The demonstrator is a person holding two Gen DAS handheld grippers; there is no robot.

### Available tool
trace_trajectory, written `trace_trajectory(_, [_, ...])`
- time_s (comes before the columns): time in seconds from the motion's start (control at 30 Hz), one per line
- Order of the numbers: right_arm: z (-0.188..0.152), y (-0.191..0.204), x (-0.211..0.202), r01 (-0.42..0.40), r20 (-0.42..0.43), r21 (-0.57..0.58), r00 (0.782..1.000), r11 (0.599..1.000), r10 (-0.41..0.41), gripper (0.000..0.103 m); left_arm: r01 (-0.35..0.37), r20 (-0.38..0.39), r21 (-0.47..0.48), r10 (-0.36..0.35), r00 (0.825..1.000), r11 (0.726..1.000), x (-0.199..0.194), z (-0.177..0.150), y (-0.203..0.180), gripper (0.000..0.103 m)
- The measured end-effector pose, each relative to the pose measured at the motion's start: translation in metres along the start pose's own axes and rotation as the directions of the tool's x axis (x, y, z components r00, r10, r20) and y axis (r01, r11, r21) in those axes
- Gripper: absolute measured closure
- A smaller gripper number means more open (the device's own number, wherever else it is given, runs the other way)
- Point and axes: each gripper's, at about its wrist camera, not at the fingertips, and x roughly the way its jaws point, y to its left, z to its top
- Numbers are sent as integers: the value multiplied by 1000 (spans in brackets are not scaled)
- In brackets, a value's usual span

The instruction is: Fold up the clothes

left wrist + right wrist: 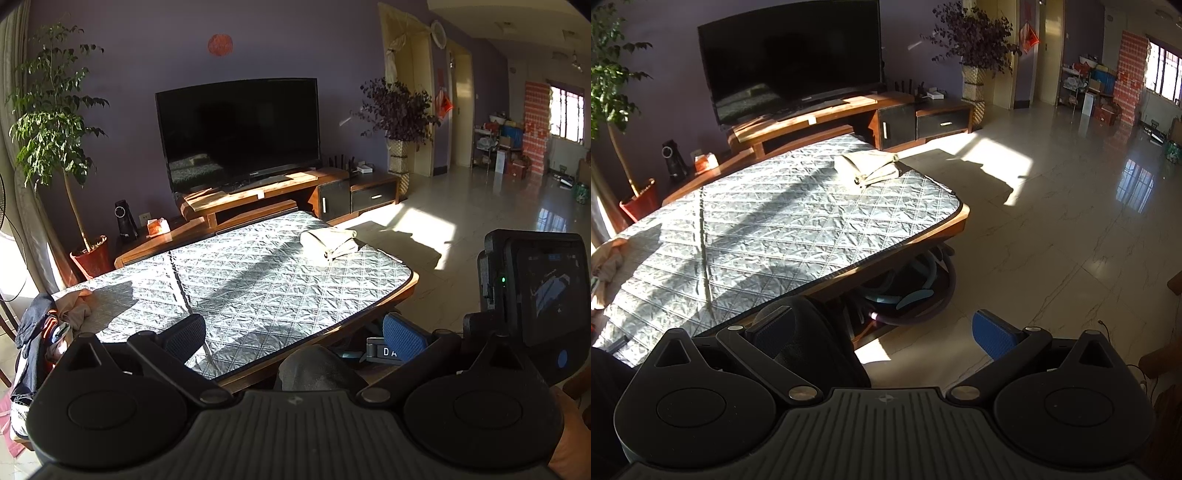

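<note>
A folded beige garment point(330, 242) point(868, 168) lies at the far right end of the table with the quilted grey cover point(236, 273) point(768, 225). A crumpled beige cloth point(75, 308) point(607, 260) sits at the table's left end, beside a heap of dark clothes point(35, 332). My left gripper point(293, 334) hangs open over the near table edge, holding nothing. My right gripper point(882, 332) is open too, past the near right side of the table above the floor. The body of the right gripper point(535, 291) shows at the right of the left wrist view.
A TV point(240, 129) on a wooden stand point(280, 192) is behind the table. Potted plants stand at the left point(51, 122) and right point(399, 110). Hoses point(916, 288) lie under the table. Tiled floor point(1052, 221) opens to the right.
</note>
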Motion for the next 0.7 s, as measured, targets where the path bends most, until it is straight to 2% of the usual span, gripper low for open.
trace_trajectory(0.7, [-1,-1,2,5,0,0,1000,1000,-5,0,2,-8,-1,-2,1000,1000,3,-2,1,1])
